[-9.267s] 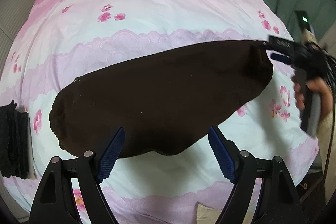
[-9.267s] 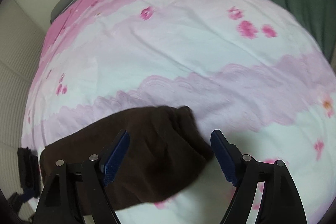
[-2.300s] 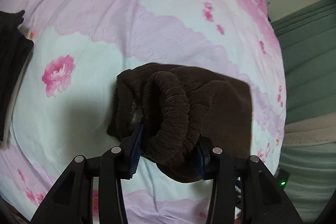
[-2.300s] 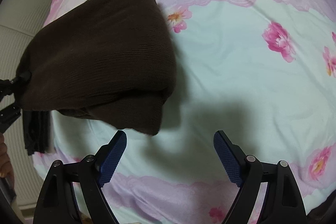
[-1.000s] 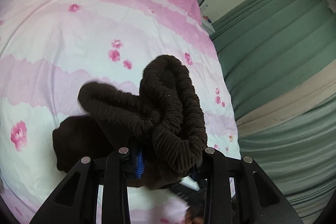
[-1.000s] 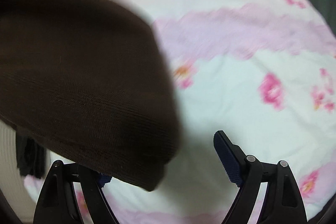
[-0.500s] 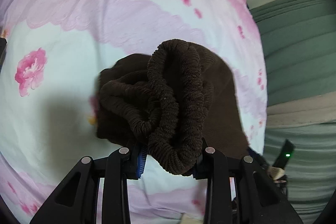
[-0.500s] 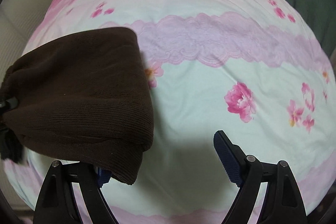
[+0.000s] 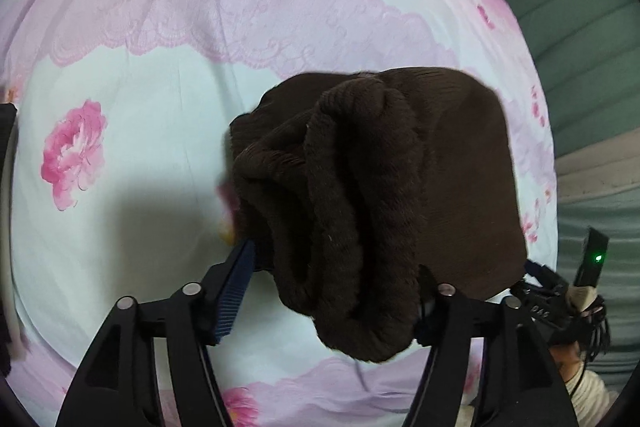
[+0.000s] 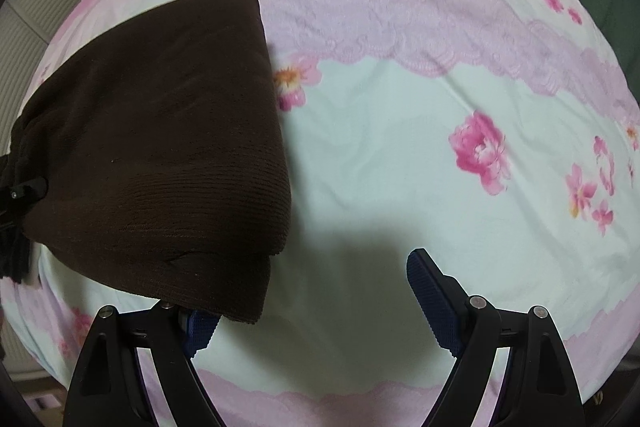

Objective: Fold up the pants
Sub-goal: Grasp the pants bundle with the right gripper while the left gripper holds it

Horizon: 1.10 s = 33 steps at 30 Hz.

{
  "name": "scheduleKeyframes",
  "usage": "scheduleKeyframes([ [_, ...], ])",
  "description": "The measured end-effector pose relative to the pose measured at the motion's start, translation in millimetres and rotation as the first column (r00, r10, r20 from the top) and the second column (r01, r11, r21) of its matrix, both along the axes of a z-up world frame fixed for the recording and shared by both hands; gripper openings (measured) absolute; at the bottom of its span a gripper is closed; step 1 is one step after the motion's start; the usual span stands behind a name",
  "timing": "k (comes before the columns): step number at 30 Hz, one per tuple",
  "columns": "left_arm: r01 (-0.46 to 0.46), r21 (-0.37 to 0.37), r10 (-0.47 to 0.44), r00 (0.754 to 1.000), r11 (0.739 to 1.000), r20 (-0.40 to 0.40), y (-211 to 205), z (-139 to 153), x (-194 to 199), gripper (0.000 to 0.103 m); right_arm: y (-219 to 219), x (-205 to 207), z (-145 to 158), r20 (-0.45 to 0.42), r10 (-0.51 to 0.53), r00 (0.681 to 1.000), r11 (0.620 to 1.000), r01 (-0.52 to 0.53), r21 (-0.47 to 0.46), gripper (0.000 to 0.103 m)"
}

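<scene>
The dark brown ribbed pants (image 9: pixel 460 167) lie folded into a thick block on the floral bedsheet (image 9: pixel 140 107). Their bunched elastic waistband (image 9: pixel 360 211) hangs between the jaws of my left gripper (image 9: pixel 334 263), which are opening. The left blue pad (image 9: pixel 238 279) stands off the cloth and the right pad is hidden behind it. In the right wrist view the folded pants (image 10: pixel 160 147) fill the left half. My right gripper (image 10: pixel 312 291) is open over bare sheet, and the near corner of the pants covers its left finger.
The pink and pale green bedsheet (image 10: pixel 400 147) spreads right of the pants. A pile of dark clothes (image 10: pixel 12 259) sits at the bed's left edge. Green curtains (image 9: pixel 580 7) hang beyond the bed. The right-hand gripper's body, with a green light (image 9: pixel 596 259), sits just right of the pants.
My left gripper came down to the bed with the waistband and its jaws spread from a tight clamp. The pants went from hanging in the air to lying flat.
</scene>
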State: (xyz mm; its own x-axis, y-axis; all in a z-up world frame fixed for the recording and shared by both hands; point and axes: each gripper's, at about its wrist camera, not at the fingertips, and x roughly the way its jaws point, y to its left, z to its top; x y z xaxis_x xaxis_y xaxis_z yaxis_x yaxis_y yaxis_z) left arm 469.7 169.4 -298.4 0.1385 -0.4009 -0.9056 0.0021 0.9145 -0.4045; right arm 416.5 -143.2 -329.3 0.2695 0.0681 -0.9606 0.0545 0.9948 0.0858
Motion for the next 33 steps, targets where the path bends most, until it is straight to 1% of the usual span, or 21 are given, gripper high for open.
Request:
scheduleKeyframes([
  [3,-0.014,-0.010,0.013,1.000,1.000,-0.026,2.4,-12.2,1.9,0.072,0.7,0.1,-5.5,-0.018,0.008,1.000,1.000,-0.008,-0.008,0.086],
  [5,-0.005,-0.007,0.004,1.000,1.000,-0.022,1.9,-13.4,3.8,0.072,0.8,0.5,-9.1,-0.032,0.010,0.999,1.000,-0.010,-0.010,0.086],
  [7,0.025,0.025,-0.025,1.000,0.999,0.006,-2.0,-6.8,8.0,0.072,1.3,2.1,-11.8,-0.041,0.011,0.999,1.000,-0.012,-0.013,0.086],
  [9,0.056,0.060,-0.060,0.997,0.997,0.050,-6.5,2.9,12.9,0.072,1.6,3.0,-12.2,-0.044,0.012,0.999,1.000,-0.012,-0.013,0.086],
  [10,0.058,0.060,-0.062,0.996,0.996,0.062,-7.0,5.2,16.0,0.072,1.5,3.6,-12.3,-0.046,0.011,0.999,1.000,-0.011,-0.013,0.086],
  [12,0.038,0.028,-0.039,0.998,0.999,0.058,-3.0,2.4,22.9,0.072,1.3,4.8,-12.4,-0.049,0.003,0.999,1.000,-0.004,-0.010,0.086],
  [16,-0.031,-0.057,0.031,0.999,0.998,-0.010,6.4,-24.0,33.2,0.073,-0.2,7.0,-11.5,-0.055,-0.014,0.998,1.000,0.014,-0.005,0.086],
  [18,-0.040,-0.065,0.039,0.999,0.997,-0.017,8.0,-29.5,33.8,0.077,0.4,7.1,-10.1,-0.057,-0.008,0.998,1.000,0.007,-0.016,0.086],
  [20,-0.041,-0.073,0.039,0.999,0.997,-0.018,9.8,-31.9,34.0,0.079,2.1,5.2,-7.2,-0.065,0.001,0.998,1.000,-0.002,-0.027,0.086],
  [24,-0.032,-0.078,0.031,0.999,0.996,-0.013,10.9,-34.1,33.8,0.080,6.9,0.5,5.3,-0.121,0.014,0.993,0.998,-0.020,-0.056,0.086],
  [27,-0.026,-0.079,0.025,1.000,0.997,-0.007,9.8,-34.7,32.3,0.081,14.4,-8.0,20.1,-0.157,0.033,0.987,0.991,-0.052,-0.123,0.085],
  [28,-0.019,-0.074,0.019,1.000,0.997,-0.002,8.9,-34.3,30.9,0.081,16.1,-10.8,27.0,-0.148,0.040,0.988,0.990,-0.059,-0.127,0.085],
  [31,-0.008,-0.073,0.008,1.000,0.997,0.003,7.6,-33.1,30.3,0.081,18.1,-8.3,49.2,-0.061,0.078,0.995,0.994,-0.083,-0.076,0.085],
  [33,-0.015,-0.093,0.014,1.000,0.996,-0.011,11.1,-35.2,31.0,0.081,17.9,0.1,59.0,0.024,0.101,0.995,0.994,-0.100,-0.048,0.085],
])
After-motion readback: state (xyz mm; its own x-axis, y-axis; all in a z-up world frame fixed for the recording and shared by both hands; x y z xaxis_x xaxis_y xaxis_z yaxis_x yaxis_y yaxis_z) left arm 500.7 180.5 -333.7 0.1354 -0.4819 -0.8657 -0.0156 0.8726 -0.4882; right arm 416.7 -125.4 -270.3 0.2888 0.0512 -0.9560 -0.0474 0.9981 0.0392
